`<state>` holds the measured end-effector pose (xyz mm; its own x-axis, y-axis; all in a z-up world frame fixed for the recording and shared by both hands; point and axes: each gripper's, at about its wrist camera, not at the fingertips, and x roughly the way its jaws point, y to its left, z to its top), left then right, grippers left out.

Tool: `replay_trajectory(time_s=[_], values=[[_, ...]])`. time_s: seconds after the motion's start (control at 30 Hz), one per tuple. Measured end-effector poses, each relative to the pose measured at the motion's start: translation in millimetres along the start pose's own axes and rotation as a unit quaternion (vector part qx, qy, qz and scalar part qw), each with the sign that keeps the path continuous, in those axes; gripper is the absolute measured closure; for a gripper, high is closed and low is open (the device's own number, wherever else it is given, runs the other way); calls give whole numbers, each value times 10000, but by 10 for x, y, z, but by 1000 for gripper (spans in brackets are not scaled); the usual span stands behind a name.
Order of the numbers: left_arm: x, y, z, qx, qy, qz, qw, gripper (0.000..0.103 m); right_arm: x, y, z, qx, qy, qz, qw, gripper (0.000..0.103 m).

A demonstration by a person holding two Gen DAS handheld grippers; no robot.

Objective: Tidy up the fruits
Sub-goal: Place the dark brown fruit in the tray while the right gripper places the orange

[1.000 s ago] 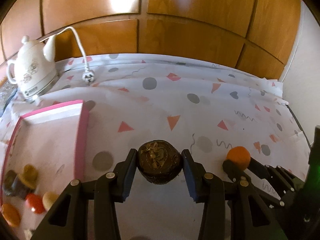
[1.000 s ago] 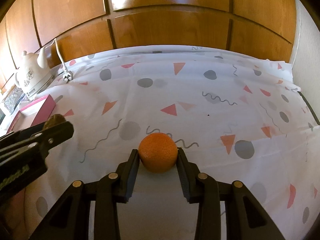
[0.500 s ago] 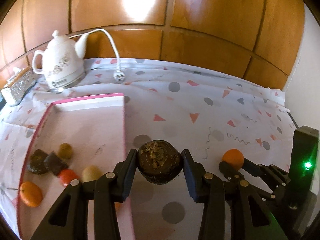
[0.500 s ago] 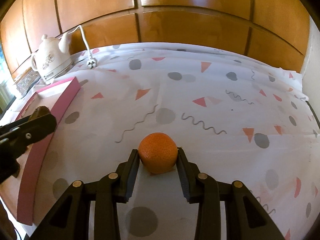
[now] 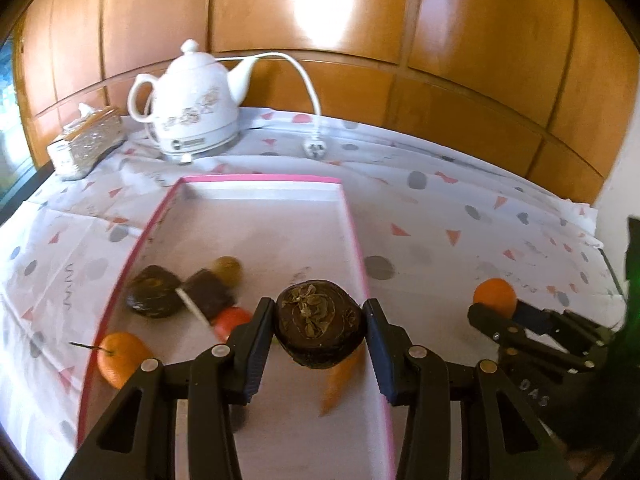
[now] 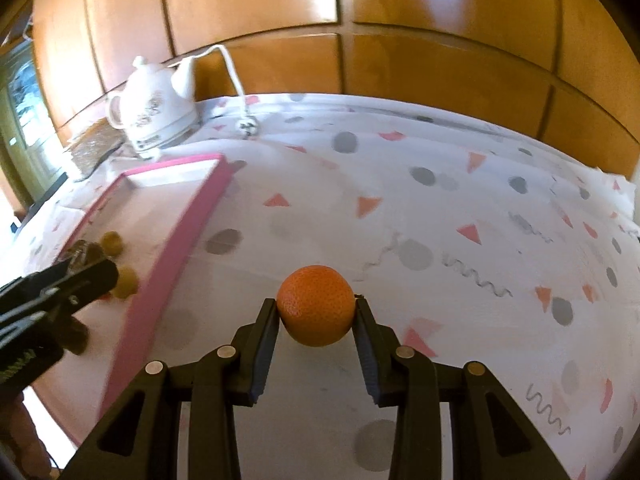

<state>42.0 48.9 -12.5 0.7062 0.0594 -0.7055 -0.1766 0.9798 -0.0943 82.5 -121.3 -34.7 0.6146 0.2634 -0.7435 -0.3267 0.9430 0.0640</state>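
Note:
My left gripper (image 5: pixel 319 330) is shut on a dark brown fruit (image 5: pixel 319 328) and holds it above the pink-rimmed tray (image 5: pixel 256 179). The tray holds several fruits: two dark ones (image 5: pixel 154 291), a yellowish one (image 5: pixel 227 269), a red one (image 5: pixel 232 320) and an orange (image 5: pixel 118 358). My right gripper (image 6: pixel 316 314) is shut on an orange (image 6: pixel 316 310) above the tablecloth, right of the tray (image 6: pixel 184 224). It also shows in the left wrist view (image 5: pixel 494 296). The left gripper appears at the left edge of the right wrist view (image 6: pixel 52 292).
A white kettle (image 5: pixel 192 106) with cord and plug (image 5: pixel 314 148) stands behind the tray. A glittery tissue box (image 5: pixel 86 142) sits at the far left. Wood panelling (image 5: pixel 440 60) backs the table. The patterned tablecloth (image 6: pixel 440 208) spreads to the right.
Both grippers have moved left with their fruits. The left gripper now hangs over the tray, and the kettle and tissue box have come into fuller view.

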Motion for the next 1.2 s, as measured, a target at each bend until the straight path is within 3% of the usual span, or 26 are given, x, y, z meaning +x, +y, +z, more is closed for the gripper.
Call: replay_trajectory(time_s=[0.5,0.67,1.2], values=[[-31,395,-94,-479,-2,174,9987,57,24,634,377,-546,-59,647,9964,65],[-84,457,-88,-543,-86,181,9983,52,82,816,459,-692,-59,756,9947,65],[-169,698,-85,-796,-185,356,9960,46,488,1199,698,-711,382,1164,9899,65]])
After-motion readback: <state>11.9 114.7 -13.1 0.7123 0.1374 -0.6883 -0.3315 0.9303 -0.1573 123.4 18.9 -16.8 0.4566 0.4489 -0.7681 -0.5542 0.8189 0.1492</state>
